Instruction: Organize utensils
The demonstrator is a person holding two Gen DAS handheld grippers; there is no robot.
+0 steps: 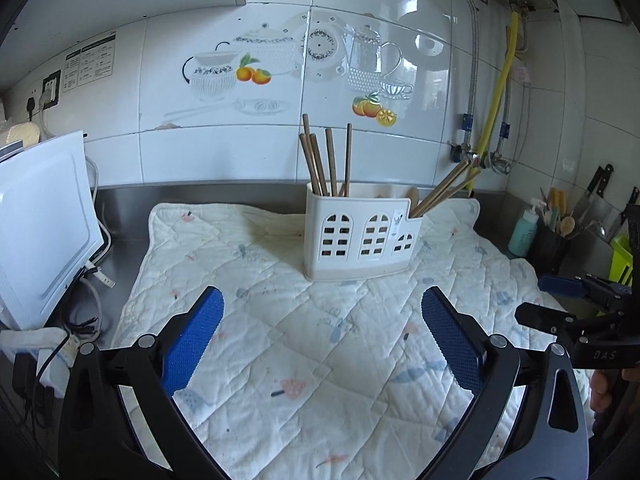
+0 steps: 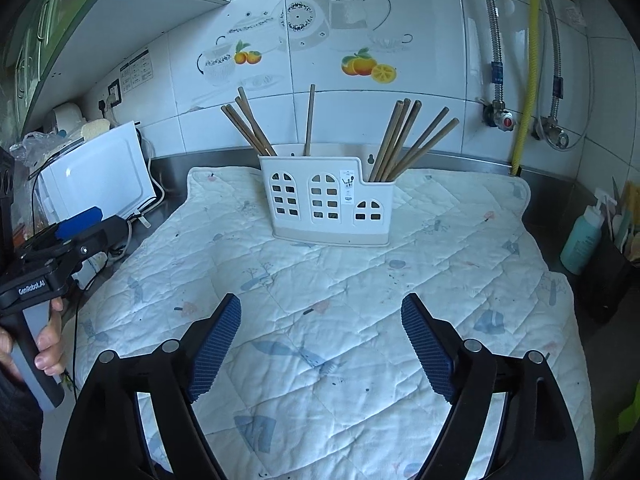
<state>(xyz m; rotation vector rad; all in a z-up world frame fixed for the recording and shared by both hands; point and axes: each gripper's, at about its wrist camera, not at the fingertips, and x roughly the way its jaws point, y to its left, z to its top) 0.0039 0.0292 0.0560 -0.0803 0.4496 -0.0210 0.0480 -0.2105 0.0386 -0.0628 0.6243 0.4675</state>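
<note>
Both jaws wide open, empty (chopsticks (image 2: pixel 404 140) in holder (image 2: pixel 326 204) well ahead)

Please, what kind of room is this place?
Most likely a home kitchen: a white utensil holder with chopsticks stands on a quilted mat over a steel counter, with knives nearby.
</note>
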